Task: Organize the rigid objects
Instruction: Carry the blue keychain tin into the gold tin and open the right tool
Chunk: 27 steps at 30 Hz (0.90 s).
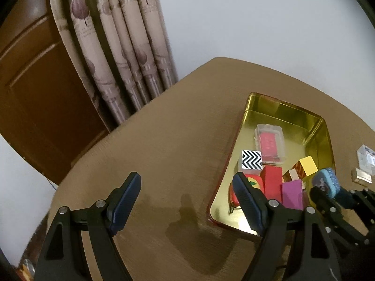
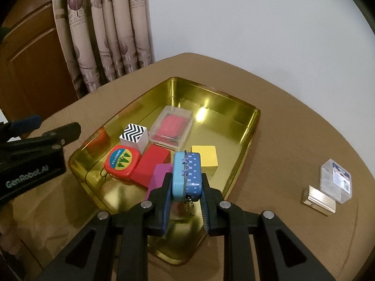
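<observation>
The right tool (image 2: 186,202) clamps a small blue tin (image 2: 186,175) above the gold metal tray (image 2: 243,138); only its view shows this grip clearly. The left tool (image 1: 187,201) stands apart, holding nothing.

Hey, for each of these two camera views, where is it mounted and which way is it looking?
Left wrist: on the left gripper, jaws open, facing table and curtain; gold tin at right.
Right wrist: on the right gripper, jaws clamping a blue case above the tin.
Shared: tin, zigzag cube, each other's gripper.

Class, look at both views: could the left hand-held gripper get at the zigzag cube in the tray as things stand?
Probably yes. The left hand-held gripper is open and holds nothing, and the zigzag cube sits uncovered in the gold tray, its top free.
</observation>
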Each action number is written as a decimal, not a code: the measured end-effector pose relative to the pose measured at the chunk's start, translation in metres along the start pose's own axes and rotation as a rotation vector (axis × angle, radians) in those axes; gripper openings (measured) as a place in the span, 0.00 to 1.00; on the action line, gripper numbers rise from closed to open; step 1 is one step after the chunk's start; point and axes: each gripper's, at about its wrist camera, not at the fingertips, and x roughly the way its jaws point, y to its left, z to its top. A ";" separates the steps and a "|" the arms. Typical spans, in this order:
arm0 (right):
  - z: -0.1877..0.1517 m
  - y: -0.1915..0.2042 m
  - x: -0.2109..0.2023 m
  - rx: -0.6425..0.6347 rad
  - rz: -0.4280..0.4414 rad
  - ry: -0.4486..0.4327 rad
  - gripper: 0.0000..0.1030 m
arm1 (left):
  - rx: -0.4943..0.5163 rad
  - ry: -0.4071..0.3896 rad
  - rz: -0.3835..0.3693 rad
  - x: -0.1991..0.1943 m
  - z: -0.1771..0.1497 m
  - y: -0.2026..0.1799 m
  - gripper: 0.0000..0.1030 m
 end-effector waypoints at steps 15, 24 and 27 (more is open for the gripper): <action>-0.008 -0.006 0.019 0.039 0.039 0.021 0.21 | 0.018 0.015 -0.012 0.004 -0.001 -0.008 0.76; -0.009 -0.018 -0.005 0.049 0.071 -0.028 0.34 | 0.029 0.012 -0.005 0.003 -0.002 -0.005 0.76; -0.010 -0.031 -0.017 0.061 0.080 -0.050 0.35 | 0.037 0.013 -0.009 0.003 -0.003 -0.008 0.76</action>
